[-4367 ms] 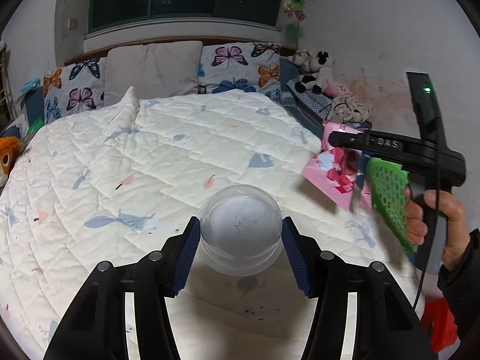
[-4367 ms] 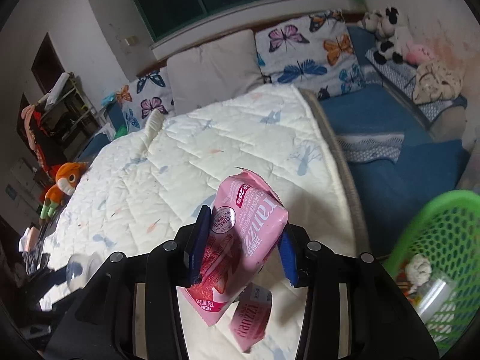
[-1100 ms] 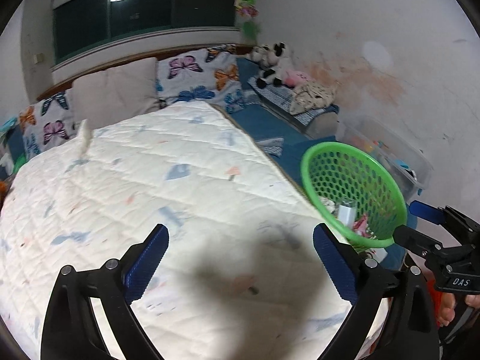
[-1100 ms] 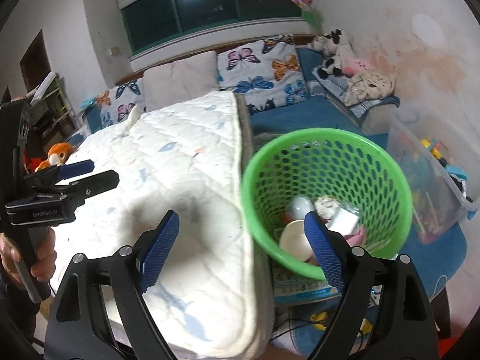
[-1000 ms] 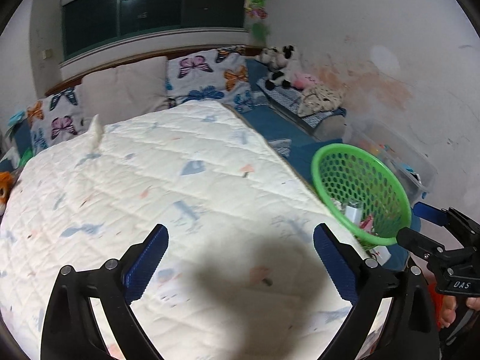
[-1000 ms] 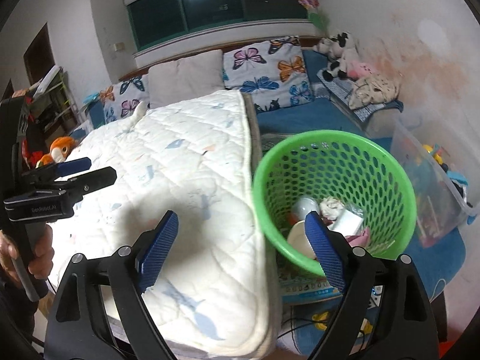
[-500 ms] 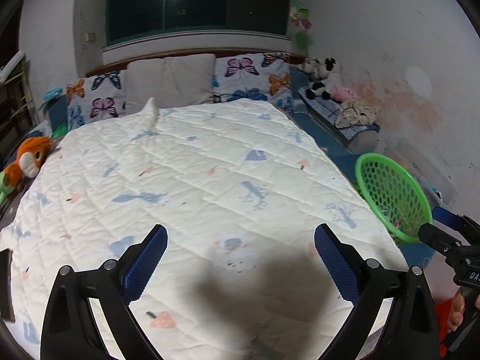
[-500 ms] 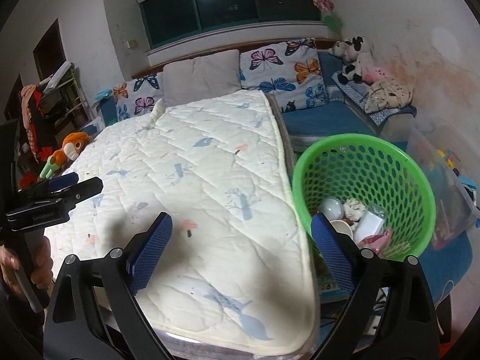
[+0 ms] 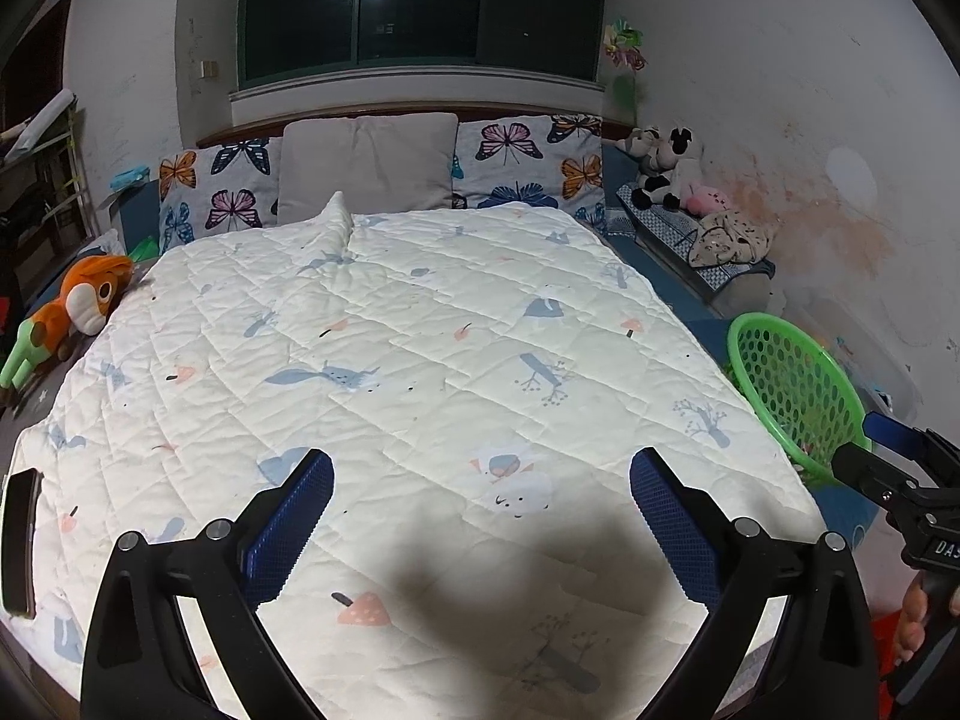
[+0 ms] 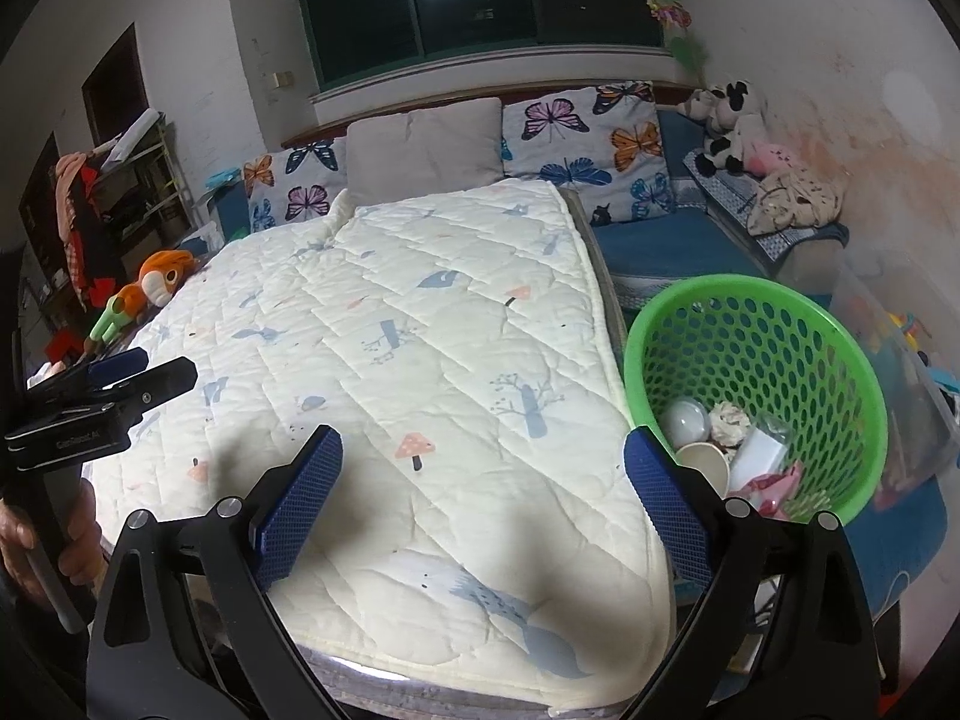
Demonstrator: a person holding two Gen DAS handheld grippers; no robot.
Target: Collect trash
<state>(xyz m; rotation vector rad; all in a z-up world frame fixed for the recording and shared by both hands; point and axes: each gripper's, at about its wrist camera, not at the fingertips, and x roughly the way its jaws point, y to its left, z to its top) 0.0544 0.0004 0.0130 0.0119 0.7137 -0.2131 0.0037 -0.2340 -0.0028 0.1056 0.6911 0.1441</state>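
The left gripper [image 9: 480,516] hung over the foot of the quilted bedspread [image 9: 420,360], its fingers spread wide around nothing. The right gripper [image 10: 483,501] was likewise splayed and empty at the bedspread's right edge. The green mesh basket [image 10: 720,300] stood just beside that edge, right of the right finger, holding a clear dome lid [image 10: 687,420], paper cup [image 10: 705,462], crumpled paper [image 10: 729,420] and pink wrapper [image 10: 774,483].

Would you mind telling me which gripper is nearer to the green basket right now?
The right gripper: the green basket sits just beside its right finger. The left gripper is over the quilt, with the basket off at the bed's far edge.
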